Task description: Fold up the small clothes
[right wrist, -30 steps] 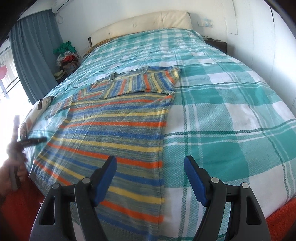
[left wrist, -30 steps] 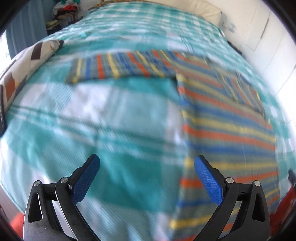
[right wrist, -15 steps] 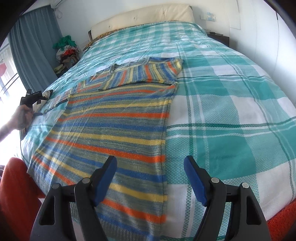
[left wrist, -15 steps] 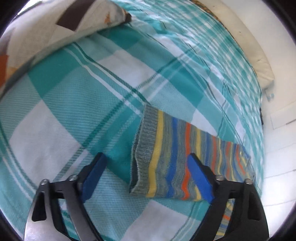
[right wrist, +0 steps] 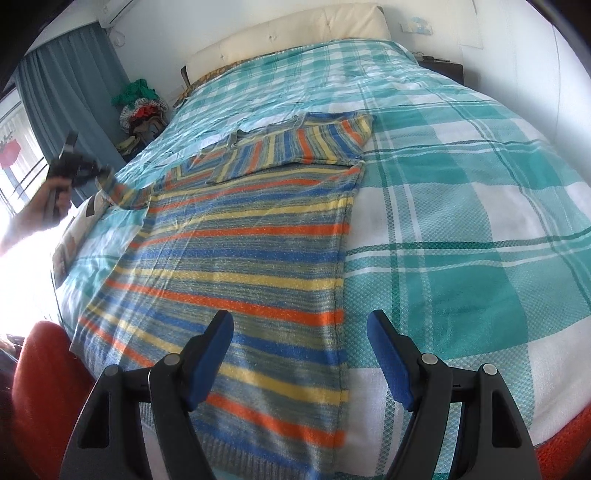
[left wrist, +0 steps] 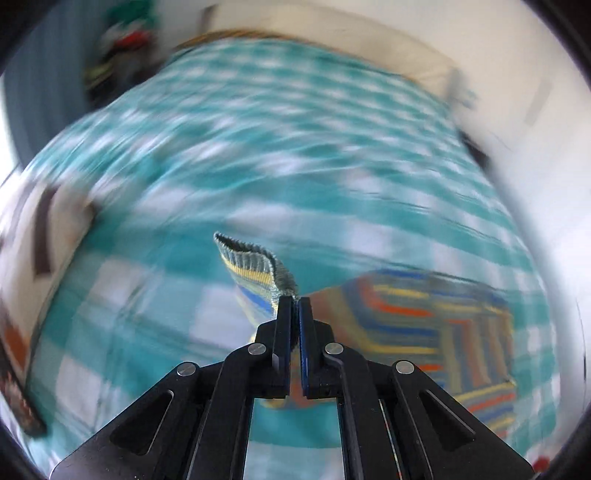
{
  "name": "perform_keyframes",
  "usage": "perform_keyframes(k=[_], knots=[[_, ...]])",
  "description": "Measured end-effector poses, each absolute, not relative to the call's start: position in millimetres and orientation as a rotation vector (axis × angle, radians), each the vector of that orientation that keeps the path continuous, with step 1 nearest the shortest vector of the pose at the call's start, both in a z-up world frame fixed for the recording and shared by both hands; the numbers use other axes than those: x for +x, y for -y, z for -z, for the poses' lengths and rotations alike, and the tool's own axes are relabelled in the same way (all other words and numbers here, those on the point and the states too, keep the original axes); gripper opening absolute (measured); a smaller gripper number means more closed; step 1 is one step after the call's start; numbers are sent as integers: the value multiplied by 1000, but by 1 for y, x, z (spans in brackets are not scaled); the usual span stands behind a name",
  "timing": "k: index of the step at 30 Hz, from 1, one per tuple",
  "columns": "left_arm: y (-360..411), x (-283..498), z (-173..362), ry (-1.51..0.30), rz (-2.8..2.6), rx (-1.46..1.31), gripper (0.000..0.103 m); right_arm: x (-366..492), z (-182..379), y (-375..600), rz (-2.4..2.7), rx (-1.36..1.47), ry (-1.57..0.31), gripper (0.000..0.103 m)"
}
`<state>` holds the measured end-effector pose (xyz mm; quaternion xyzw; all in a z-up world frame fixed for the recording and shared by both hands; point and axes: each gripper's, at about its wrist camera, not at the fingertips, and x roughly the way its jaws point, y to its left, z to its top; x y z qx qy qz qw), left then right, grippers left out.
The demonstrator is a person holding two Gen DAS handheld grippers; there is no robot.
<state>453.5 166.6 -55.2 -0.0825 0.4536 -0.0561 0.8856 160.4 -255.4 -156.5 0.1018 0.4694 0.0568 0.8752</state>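
A striped knit sweater (right wrist: 243, 258) in blue, orange, yellow and grey lies flat on the bed, its right sleeve (right wrist: 295, 144) folded across the chest. My left gripper (left wrist: 294, 301) is shut on the cuff (left wrist: 255, 264) of the left sleeve and holds it lifted off the bed; it shows small at the far left in the right wrist view (right wrist: 79, 168). The left wrist view is blurred by motion. My right gripper (right wrist: 301, 332) is open and empty, hovering above the sweater's lower right hem.
The bed has a teal and white checked cover (right wrist: 461, 221) and a cream headboard (right wrist: 288, 33). A patterned pillow (right wrist: 74, 229) lies at the left edge. A clothes pile (right wrist: 142, 110) and curtain (right wrist: 70, 96) stand at the back left. Red floor (right wrist: 48, 387) shows below.
My left gripper has closed on the left sleeve's cuff and lifted it off the bed, swinging fast. My right gripper has stayed open over the hem.
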Motion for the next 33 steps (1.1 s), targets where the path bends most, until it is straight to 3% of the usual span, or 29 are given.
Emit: perform_keyframes(k=[4, 5, 6, 8, 15, 20, 22, 23, 29, 33], knots=[[-42, 448, 34, -918, 383, -66, 5, 159, 154, 256, -124, 222, -970, 74], [-20, 448, 39, -940, 440, -68, 13, 158, 154, 255, -126, 221, -969, 74], [1, 451, 48, -976, 490, -67, 42, 157, 153, 255, -127, 220, -970, 74], [33, 453, 69, -1036, 513, -38, 80, 156, 152, 254, -131, 216, -969, 74], [-29, 457, 111, -1019, 299, -152, 79, 152, 149, 259, -141, 241, -955, 74], [-81, 429, 215, -1231, 78, 39, 78, 157, 155, 264, -139, 281, -977, 74], [-102, 405, 213, -1133, 126, -2, 81, 156, 155, 264, -140, 277, -980, 74], [-111, 399, 208, -1132, 87, -5, 88, 155, 155, 264, -140, 273, -981, 74], [-135, 359, 171, -1050, 107, -63, 91, 175, 131, 258, -145, 250, -997, 74], [-154, 328, 185, -1011, 66, -100, 95, 244, 94, 227, -338, 359, -1013, 73]])
